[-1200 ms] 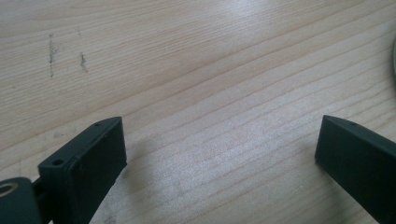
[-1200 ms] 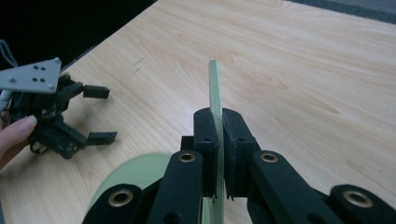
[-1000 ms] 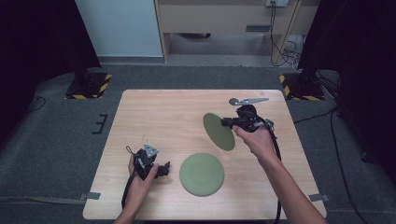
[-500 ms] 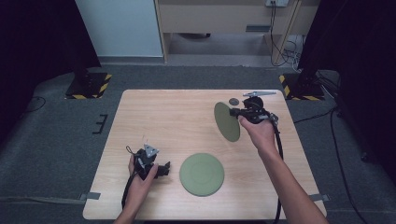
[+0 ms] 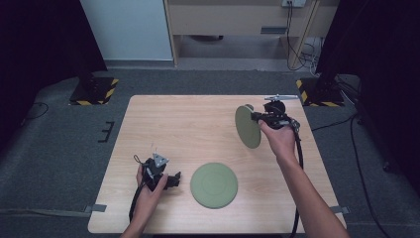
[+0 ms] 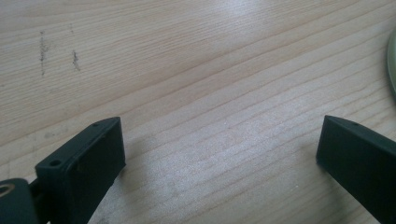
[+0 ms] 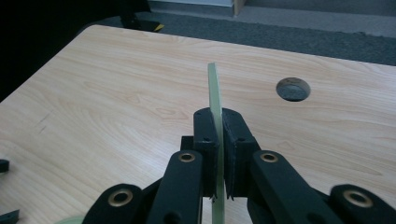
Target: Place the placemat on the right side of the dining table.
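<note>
A round green plate lies flat near the front middle of the wooden table. My right gripper holds a second green plate on edge above the table's right side. In the right gripper view the jaws are shut on this thin plate, with my right gripper pinching its rim. Near the front left, my left gripper rests low in the person's hand, pointing toward the flat plate. The left gripper view shows my left gripper open over bare wood, the flat plate's rim at the right edge.
A round hole in the tabletop sits just beyond the held plate. Cables trail from both grippers off the front edge. Grey carpet surrounds the table, with striped stand bases at the far corners and a cabinet behind.
The right hand has carried the held plate to the right and slightly farther from the person, turning it more upright. The left hand and the flat plate have stayed put.
</note>
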The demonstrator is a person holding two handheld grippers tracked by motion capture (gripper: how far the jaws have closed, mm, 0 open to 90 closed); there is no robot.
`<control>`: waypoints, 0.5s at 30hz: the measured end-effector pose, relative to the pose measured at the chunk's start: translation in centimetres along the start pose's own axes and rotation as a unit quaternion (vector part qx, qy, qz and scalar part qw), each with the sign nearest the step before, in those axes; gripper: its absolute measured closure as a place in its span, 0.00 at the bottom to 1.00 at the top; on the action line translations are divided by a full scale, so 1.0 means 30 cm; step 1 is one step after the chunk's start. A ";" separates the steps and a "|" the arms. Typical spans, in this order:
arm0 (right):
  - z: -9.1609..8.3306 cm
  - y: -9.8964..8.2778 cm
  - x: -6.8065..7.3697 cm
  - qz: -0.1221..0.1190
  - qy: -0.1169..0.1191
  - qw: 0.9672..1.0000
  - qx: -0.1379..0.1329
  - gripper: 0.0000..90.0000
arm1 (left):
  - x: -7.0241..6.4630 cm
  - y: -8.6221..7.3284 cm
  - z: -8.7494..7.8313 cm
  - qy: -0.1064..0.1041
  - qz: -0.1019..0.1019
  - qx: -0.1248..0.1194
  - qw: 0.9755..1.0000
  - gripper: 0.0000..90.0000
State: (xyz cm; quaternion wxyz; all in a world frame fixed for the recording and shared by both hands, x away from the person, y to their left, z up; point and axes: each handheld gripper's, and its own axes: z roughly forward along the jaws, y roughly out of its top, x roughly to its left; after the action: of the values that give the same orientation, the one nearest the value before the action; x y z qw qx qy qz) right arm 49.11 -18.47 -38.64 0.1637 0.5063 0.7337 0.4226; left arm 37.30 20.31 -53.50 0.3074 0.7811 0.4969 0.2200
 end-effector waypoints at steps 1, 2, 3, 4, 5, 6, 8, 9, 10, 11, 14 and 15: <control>0.000 0.000 0.000 0.000 0.000 1.000 0.000 0.96 | 0.000 0.000 0.000 0.000 0.000 0.000 1.000 0.01; 0.000 -0.001 -0.005 0.001 -0.002 1.000 0.000 0.95 | 0.000 0.000 0.000 0.000 0.000 0.000 1.000 0.01; 0.000 -0.003 -0.016 0.004 -0.006 1.000 0.000 0.95 | 0.000 0.000 0.001 -0.001 0.000 0.000 1.000 0.01; -0.001 -0.004 -0.020 0.006 -0.009 1.000 -0.001 0.96 | 0.000 0.000 0.001 -0.001 0.000 0.000 1.000 0.01; -0.001 -0.004 -0.020 0.006 -0.009 1.000 -0.001 0.96 | 0.000 0.000 0.001 -0.001 0.000 0.000 1.000 0.01; -0.002 -0.005 -0.025 0.009 -0.010 1.000 -0.003 0.95 | 0.000 0.000 0.001 -0.001 0.000 0.000 1.000 0.01; -0.001 -0.009 -0.032 0.013 -0.012 1.000 -0.005 0.95 | 0.000 0.000 0.001 -0.001 0.000 0.000 1.000 0.01; -0.001 -0.012 -0.035 0.014 -0.015 1.000 -0.006 0.95 | 0.000 0.000 0.001 -0.001 0.000 0.000 1.000 0.01; 0.000 -0.017 -0.041 0.018 -0.017 1.000 -0.006 0.95 | 0.000 0.000 0.001 -0.002 -0.001 0.000 1.000 0.01; 0.000 -0.017 -0.041 0.018 -0.017 1.000 -0.006 0.95 | 0.000 0.000 0.001 -0.002 -0.001 0.000 1.000 0.01; 0.001 -0.026 -0.054 0.022 -0.020 1.000 -0.004 0.95 | 0.000 0.000 0.001 -0.002 0.000 0.000 1.000 0.01; 0.001 -0.029 -0.060 0.021 -0.020 1.000 -0.003 0.95 | 0.000 0.000 0.001 -0.002 0.000 0.000 1.000 0.01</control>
State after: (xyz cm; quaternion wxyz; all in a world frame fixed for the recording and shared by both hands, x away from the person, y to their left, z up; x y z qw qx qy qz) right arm 49.39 -20.15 -39.69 0.1707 0.5299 0.7181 0.4176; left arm 37.31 20.30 -53.52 0.3088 0.7815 0.4963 0.2182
